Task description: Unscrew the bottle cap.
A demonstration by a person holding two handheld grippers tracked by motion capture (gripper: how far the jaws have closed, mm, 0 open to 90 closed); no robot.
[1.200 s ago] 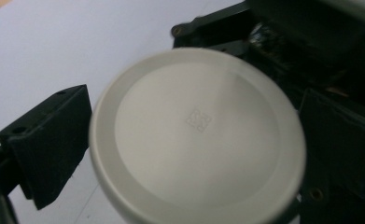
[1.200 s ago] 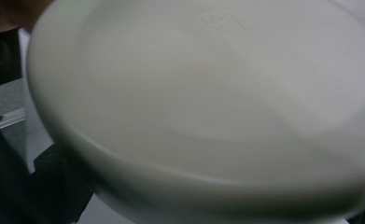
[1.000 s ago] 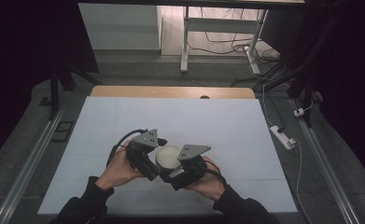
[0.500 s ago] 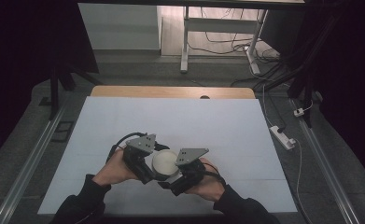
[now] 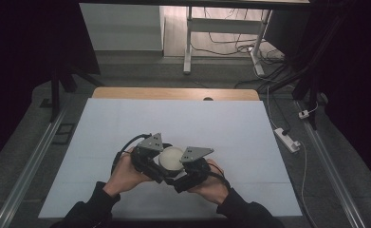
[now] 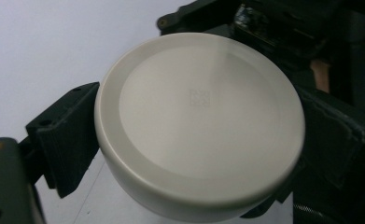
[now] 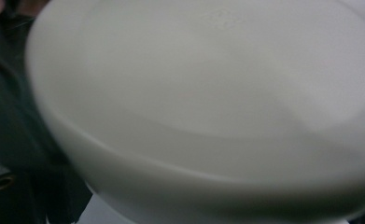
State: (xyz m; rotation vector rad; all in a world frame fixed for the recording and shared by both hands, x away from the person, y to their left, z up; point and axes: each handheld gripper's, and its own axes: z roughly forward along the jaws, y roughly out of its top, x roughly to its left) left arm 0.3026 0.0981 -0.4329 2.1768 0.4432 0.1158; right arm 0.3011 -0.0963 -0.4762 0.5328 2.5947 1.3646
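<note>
My left claw (image 6: pixel 194 154) is clamped on the lid (image 6: pixel 200 121): in the left gripper view one black jaw presses its rim at the lower left of the frame, the other presses it at the right edge, and the round off-white top fills the middle, tilted a little toward the camera, with a faint square mark near its centre. Beyond it, at the upper right of that frame, I see the dark body of my other gripper.

My right claw (image 5: pixel 177 172) sits tight against the same lid (image 7: pixel 208 107). In the right gripper view the lid is blurred and crowds nearly the whole frame, with one dark jaw at the lower left touching its rim; the other jaw is hidden behind the lid at the right, so I cannot tell whether this claw grips it or only rests beside it.

In the high view the lid (image 5: pixel 171 157) shows as a pale disc at lower centre, between the two grey plates, with the left claw (image 5: pixel 162 164) on its left side. My hands hold both grippers close together, cables trailing off behind them. Under them is the white mat (image 5: pixel 230 128), which covers most of the table (image 5: pixel 126 93); a strip of bare wood shows along its far edge. A power strip (image 5: pixel 287 139) lies on the floor at the right of the frame, just off the mat.
</note>
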